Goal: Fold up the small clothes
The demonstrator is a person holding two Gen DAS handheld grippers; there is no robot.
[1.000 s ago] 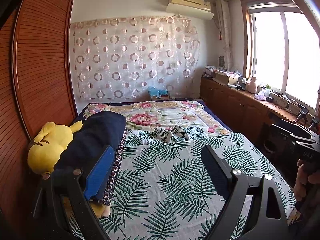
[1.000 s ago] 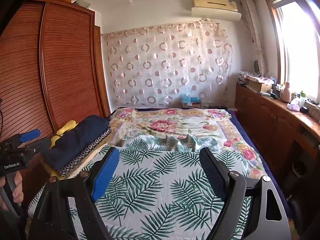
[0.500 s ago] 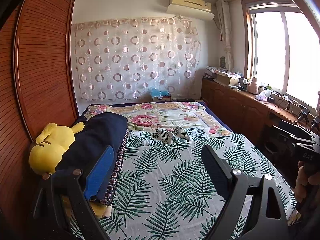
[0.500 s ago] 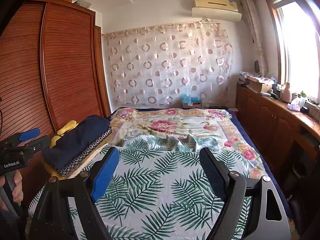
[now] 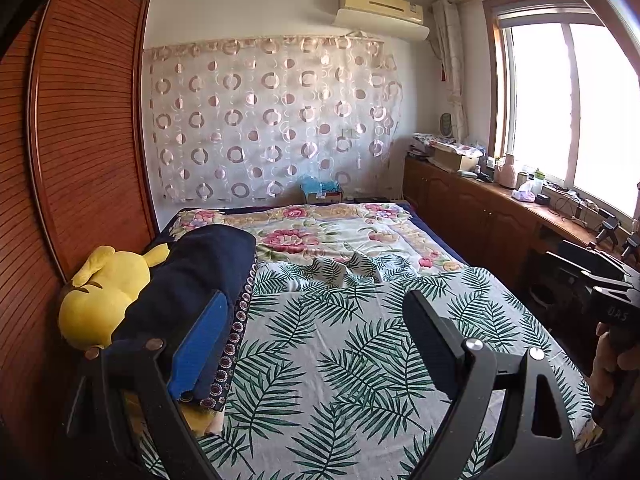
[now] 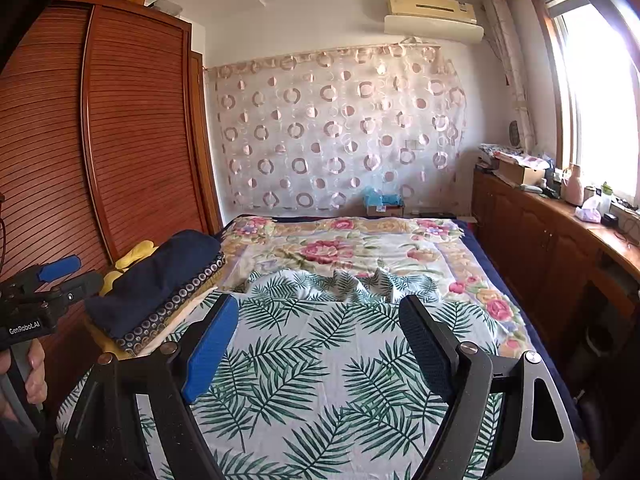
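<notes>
Evidently nothing is gripped: in the left wrist view the left gripper (image 5: 316,328) gapes empty low in frame, poised toward the leaf-print garment (image 5: 344,272) crumpled at centre. Right wrist view: right gripper (image 6: 320,336) likewise released, garment mid-frame, unfolded.

Your leaf-print garment (image 5: 344,270) (image 6: 356,280) lies crumpled mid-bed, blending into the matching palm-print sheet (image 5: 340,360) (image 6: 320,360).

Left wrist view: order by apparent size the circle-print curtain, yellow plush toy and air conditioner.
1. circle-print curtain, clearly largest.
2. yellow plush toy, though nearer the camera and partly covered.
3. air conditioner, farther away.
</notes>
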